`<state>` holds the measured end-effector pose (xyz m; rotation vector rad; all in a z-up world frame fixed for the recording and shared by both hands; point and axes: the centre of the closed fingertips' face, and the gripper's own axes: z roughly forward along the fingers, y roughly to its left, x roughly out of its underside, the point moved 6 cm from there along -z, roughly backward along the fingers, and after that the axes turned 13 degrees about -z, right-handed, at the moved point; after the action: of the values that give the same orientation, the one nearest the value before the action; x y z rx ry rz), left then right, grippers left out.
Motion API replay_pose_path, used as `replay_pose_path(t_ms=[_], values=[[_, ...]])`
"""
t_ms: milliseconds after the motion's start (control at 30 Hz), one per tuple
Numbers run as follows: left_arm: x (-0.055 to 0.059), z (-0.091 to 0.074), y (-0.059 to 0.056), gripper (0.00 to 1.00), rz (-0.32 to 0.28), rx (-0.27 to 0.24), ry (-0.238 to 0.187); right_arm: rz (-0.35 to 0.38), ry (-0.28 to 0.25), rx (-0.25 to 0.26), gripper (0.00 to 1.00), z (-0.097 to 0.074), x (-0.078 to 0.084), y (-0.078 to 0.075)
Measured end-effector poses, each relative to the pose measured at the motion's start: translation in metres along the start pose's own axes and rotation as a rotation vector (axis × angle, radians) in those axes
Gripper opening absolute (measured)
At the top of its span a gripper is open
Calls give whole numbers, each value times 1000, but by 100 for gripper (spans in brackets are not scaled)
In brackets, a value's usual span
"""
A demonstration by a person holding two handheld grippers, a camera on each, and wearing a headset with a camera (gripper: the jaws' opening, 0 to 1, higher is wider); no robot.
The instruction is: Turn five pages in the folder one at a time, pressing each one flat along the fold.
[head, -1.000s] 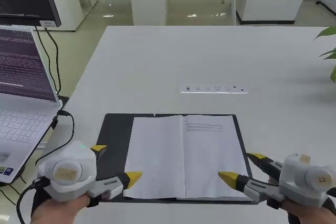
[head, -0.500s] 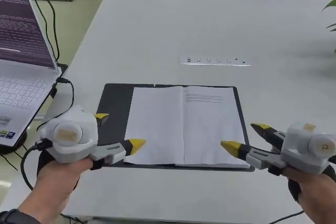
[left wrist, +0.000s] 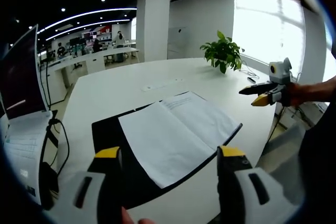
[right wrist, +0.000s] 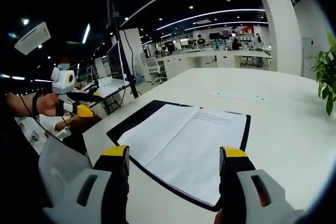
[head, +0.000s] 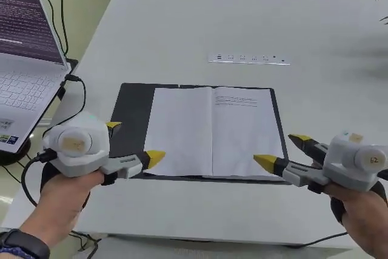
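Folder [head: 212, 131] lying open ahead of both jaws; L gripper [head: 134, 142] & R gripper [head: 280, 150] gaping, empty. Risk: wide jaws nipping several sheets together.

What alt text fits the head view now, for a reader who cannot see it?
A black folder lies open on a white table, showing white pages, the right one with a few printed lines at its top. The open, yellow-tipped left gripper and right gripper sit by its near corners. An open laptop stands at left.
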<state>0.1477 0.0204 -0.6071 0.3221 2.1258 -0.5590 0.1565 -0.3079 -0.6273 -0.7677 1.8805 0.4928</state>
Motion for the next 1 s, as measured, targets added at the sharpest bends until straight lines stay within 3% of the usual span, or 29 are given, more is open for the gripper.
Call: replay_pose_path(t_ms=[167,333,500,633,833,1000], values=[[1,0,0,74,8,5,5,13,-3,3,70,0,0,0],[-4,5,-8,74,10,13,2,24,0,6,71,-5,0,0],[-8,20,-27,73,21,50,11,34,4,12,70,-12,3,0],[-4,38,-54,73,69,120,48,44,3,22,70,-18,6,-3],[-5,69,-79,72,112,184,86,52,6,36,70,-24,9,-8],[-11,89,-92,72,131,225,93,58,6,41,69,-25,9,-10]])
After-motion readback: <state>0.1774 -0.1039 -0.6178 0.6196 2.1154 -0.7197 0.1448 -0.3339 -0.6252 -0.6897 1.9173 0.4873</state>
